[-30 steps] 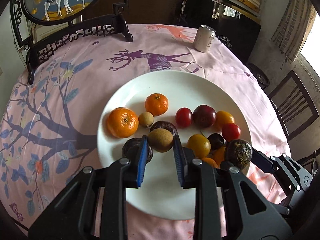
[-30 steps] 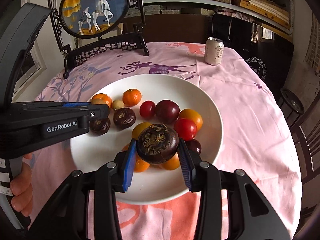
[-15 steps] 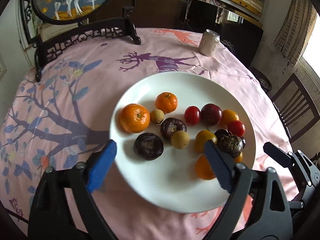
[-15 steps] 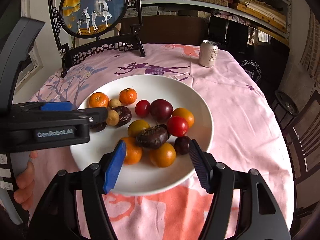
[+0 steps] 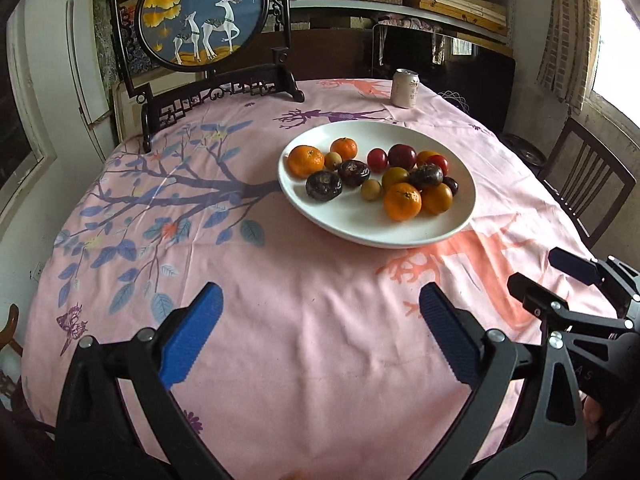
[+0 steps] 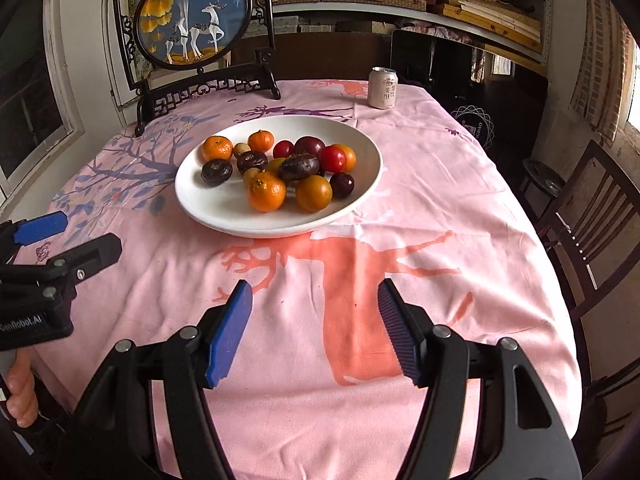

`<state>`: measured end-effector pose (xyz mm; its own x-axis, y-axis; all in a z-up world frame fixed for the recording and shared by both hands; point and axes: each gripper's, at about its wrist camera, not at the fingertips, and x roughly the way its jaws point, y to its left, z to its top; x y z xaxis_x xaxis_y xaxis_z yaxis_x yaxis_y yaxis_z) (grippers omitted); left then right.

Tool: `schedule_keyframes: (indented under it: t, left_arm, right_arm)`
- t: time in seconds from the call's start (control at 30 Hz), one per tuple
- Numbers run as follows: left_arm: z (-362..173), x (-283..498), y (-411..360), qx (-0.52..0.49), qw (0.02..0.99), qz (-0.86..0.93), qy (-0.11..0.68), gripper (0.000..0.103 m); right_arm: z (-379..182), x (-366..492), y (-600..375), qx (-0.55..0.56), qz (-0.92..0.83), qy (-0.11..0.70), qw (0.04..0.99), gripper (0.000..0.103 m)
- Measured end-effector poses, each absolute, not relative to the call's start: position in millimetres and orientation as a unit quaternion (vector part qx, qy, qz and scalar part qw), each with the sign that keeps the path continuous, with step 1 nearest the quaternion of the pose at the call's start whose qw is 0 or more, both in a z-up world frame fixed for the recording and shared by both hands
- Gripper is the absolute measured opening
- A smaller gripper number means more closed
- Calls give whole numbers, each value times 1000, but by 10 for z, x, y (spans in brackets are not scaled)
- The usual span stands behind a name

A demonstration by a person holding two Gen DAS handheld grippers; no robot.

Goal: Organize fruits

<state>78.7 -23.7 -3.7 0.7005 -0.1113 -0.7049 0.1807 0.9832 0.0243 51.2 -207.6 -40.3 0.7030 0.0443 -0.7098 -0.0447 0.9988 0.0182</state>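
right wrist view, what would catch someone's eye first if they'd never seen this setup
The white plate heaped with fruit sits mid-table on the pink tablecloth: orange mandarins, red tomatoes and dark passion fruits bunched together. Behind it at the far left edge stands a round deer painting in a black carved frame, with a drink can at the far right. In the foreground the right gripper hangs over bare cloth, jaws open and empty.

The left gripper (image 6: 44,236) body reads "enRobot.AI", cut at the edge; the can's (image 6: 383,88) characters are illegible.
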Motion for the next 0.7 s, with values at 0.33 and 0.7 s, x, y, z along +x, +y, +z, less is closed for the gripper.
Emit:
schedule_keyframes:
  t: [0.33, 0.7]
  left_arm:
    - [-6, 725, -223, 42, 924, -75, 372, 100]
    - [-17, 720, -221, 38, 922, -82, 376, 101]
  right_arm:
    - [-377, 451, -2002, -5, 28, 382, 924, 66]
    - [-372, 436, -1956, -5, 32, 378, 925, 66]
